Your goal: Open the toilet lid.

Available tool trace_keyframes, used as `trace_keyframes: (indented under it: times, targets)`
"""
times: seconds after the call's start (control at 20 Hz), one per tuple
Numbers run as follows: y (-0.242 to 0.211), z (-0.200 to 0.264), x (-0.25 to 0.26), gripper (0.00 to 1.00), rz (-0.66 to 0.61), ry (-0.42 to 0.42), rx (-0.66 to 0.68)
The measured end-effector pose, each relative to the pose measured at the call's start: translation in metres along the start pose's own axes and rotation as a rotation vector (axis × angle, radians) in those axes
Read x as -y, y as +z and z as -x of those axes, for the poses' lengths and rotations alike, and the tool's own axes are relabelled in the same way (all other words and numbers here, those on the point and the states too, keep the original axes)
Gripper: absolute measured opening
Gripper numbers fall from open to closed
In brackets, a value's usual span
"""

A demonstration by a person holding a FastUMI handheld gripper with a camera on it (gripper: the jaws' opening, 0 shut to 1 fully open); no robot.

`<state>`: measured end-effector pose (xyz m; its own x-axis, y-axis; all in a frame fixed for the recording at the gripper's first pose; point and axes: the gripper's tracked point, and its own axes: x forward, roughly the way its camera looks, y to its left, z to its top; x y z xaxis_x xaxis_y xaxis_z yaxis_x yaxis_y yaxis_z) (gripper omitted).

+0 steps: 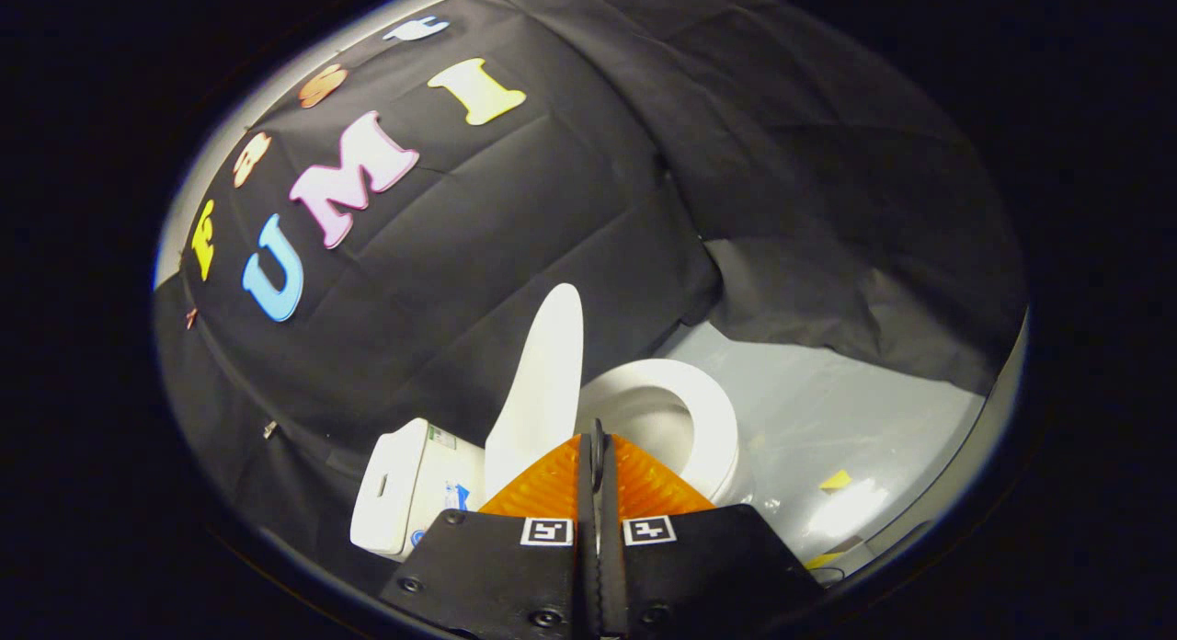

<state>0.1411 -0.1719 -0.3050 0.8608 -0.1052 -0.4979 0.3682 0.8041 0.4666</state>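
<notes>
The gripper (598,442) was closed on nothing, fingers pressed together, with the toilet lid (542,382) already raised just ahead and slightly left, standing on end beside the open seat (713,410).

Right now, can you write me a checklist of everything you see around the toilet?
Surface: pale glossy floor, with glare patches.
Job's things: toilet lid raised, standing up on edge; seat ring down, bowl open; white tank behind the lid.
Clutter: small yellow tape bits on the floor beyond the seat.
Gripper: fingers closed together, holding nothing, just short of the lid's base.
Cables: nothing seen.
Surroundings: black cloth wall behind the toilet, draped down to the floor.
</notes>
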Motion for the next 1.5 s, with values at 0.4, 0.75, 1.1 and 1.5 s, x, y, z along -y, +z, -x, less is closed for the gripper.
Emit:
trace_keyframes:
  times: [0.4,0.75,1.1,1.5]
  targets:
    - [0.002,0.030,-0.100,0.07,0.233,0.020,0.066]
    - [-0.010,0.057,-0.176,0.07,0.344,0.071,0.102]
    - [-0.039,0.077,-0.257,0.07,0.448,0.173,0.134]
    - [-0.087,0.095,-0.334,0.06,0.498,0.349,0.104]
